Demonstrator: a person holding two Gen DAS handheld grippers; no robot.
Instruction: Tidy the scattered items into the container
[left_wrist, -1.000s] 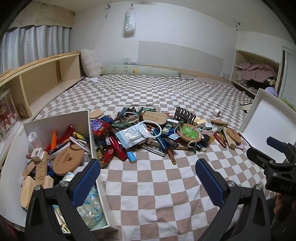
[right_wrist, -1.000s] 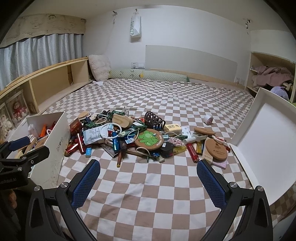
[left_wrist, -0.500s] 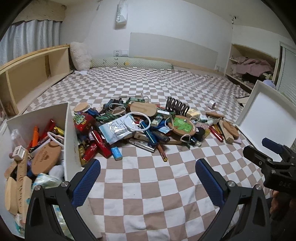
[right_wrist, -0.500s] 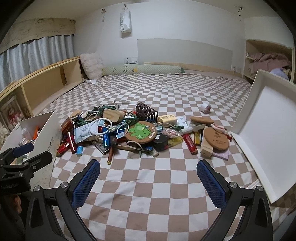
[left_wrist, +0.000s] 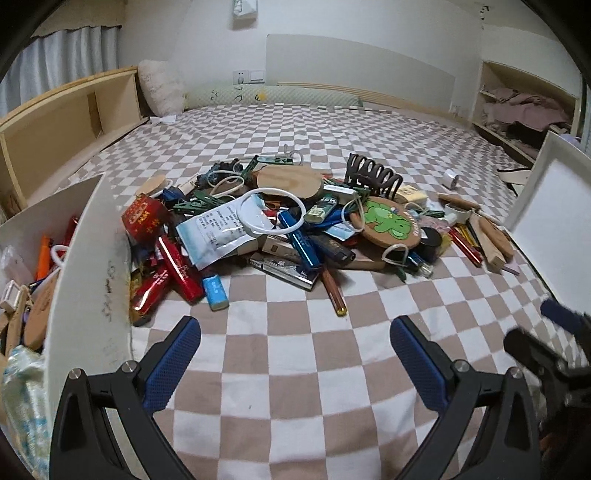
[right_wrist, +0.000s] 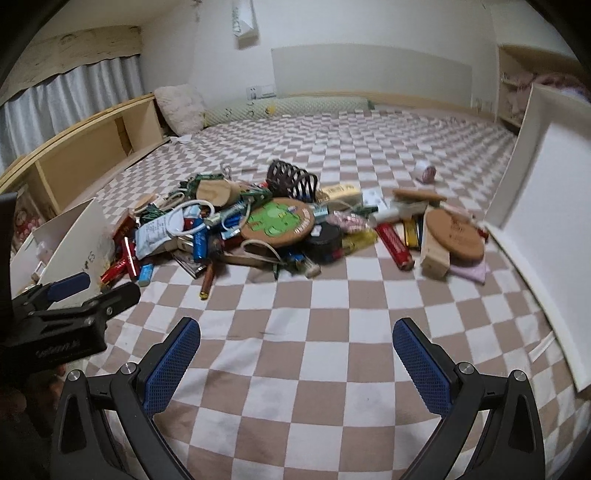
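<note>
A heap of scattered items (left_wrist: 295, 229) lies on the checkered bed: red packs, pens, a white ring (left_wrist: 271, 210), a green frog coaster (left_wrist: 391, 221), a brown hair claw (left_wrist: 373, 177). The same heap shows in the right wrist view (right_wrist: 273, 225). A white box (left_wrist: 92, 258) at the left holds several items; it also shows in the right wrist view (right_wrist: 74, 243). My left gripper (left_wrist: 295, 354) is open and empty, low over the bed, short of the heap. My right gripper (right_wrist: 295, 354) is open and empty, also short of the heap.
A white box lid (left_wrist: 554, 206) stands tilted at the right; it also shows in the right wrist view (right_wrist: 546, 206). A wooden shelf (left_wrist: 66, 122) runs along the left. A small tape roll (left_wrist: 450, 179) lies apart. A cork disc (right_wrist: 454, 232) and wooden block (right_wrist: 436, 254) lie right of the heap.
Both grippers have moved down and forward toward the heap, which now looks larger. The left one has shifted right, away from over the box. Both stay open.
</note>
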